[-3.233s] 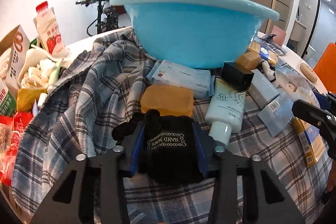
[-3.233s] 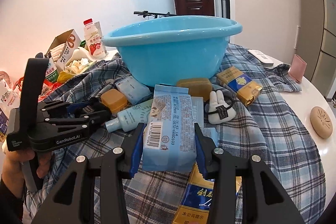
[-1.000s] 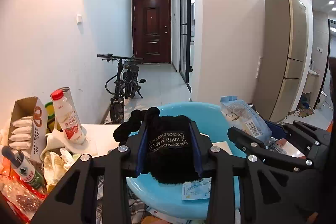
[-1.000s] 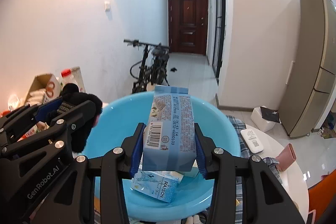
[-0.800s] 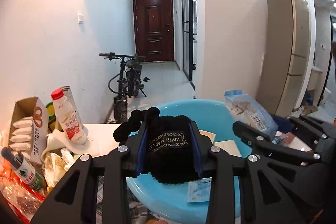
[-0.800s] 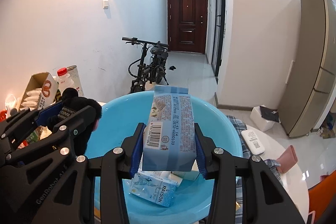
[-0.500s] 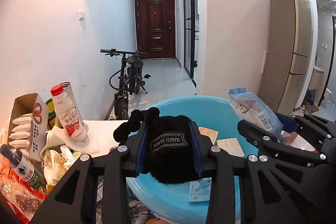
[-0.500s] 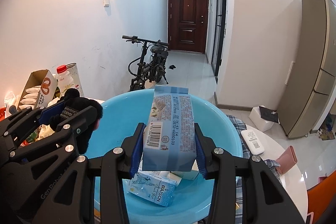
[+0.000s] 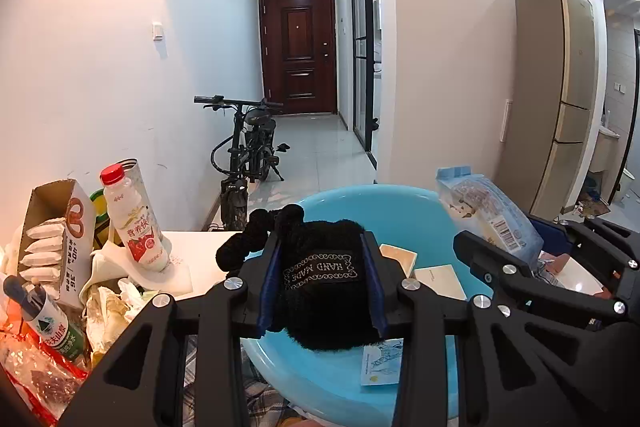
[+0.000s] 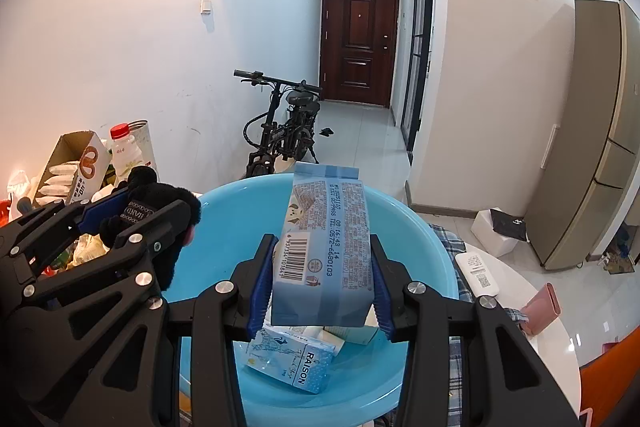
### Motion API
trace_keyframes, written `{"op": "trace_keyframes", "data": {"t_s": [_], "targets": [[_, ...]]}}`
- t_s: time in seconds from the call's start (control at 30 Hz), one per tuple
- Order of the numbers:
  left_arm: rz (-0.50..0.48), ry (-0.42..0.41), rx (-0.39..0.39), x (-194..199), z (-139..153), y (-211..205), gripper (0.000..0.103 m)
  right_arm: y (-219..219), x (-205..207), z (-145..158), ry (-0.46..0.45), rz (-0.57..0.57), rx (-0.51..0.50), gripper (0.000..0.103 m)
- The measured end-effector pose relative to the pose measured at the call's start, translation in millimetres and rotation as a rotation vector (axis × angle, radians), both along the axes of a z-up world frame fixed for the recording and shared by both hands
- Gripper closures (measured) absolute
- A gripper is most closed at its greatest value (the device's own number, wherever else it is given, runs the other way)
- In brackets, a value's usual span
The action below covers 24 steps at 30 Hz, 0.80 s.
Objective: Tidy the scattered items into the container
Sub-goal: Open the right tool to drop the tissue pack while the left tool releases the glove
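My left gripper (image 9: 320, 283) is shut on a black fuzzy pouch (image 9: 316, 279) labelled HAND MADE and holds it above the near-left part of the light blue basin (image 9: 400, 199). My right gripper (image 10: 322, 279) is shut on a pale blue tissue pack (image 10: 326, 247) and holds it above the same basin (image 10: 224, 279). Several small boxes lie in the basin, among them a blue RAISON box (image 10: 292, 363). In the right wrist view the left gripper (image 10: 120, 223) with the pouch (image 10: 160, 203) is at the left. In the left wrist view the right gripper's pack (image 9: 488, 219) is at the right.
To the left of the basin stand a strawberry milk bottle (image 9: 134, 223), an open snack carton (image 9: 52, 239) and crumpled wrappers. A plaid cloth (image 10: 452, 243) lies under the basin. A white remote (image 10: 478, 273) and a pink case (image 10: 542, 309) lie on the white table at the right.
Since 3.2 s ago both grippers have lifted their items off the plaid cloth to above the basin. Over the last second they have barely moved.
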<state>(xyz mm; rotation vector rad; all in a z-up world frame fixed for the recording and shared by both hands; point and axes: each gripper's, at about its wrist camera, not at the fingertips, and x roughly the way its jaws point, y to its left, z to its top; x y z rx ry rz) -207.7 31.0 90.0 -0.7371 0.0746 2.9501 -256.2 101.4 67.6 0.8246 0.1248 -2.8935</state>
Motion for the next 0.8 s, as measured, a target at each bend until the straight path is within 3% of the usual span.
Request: {"op": "trace_keyframes", "data": {"t_s": [0.27,0.4,0.43,0.57,0.8], "targets": [[0.008,-0.002,-0.007,-0.8,-0.8,-0.4,0.067,1.4,-0.1,-2.1,-0.012,0.001,0.01,0.055],[0.02,-0.007,0.007,-2.5,0.0,-5.2,0.067,12.8,-4.1,-3.2,-0.005,-0.064,0.024,0.016],[0.014,-0.01,0.017,-2.7,0.6,-6.2,0.067,16.5,-4.9,-2.9,-0.006,-0.063,0.012,0.011],[0.017,-0.005,0.012,-1.2,1.4,-5.2,0.067,23.7,-5.2,0.1,-0.002,-0.071,0.0,0.001],[0.006,-0.001,0.007,0.7,2.0,-2.1,0.067,22.1,-5.7,0.0,0.009,-0.099,0.044,0.0]]}}
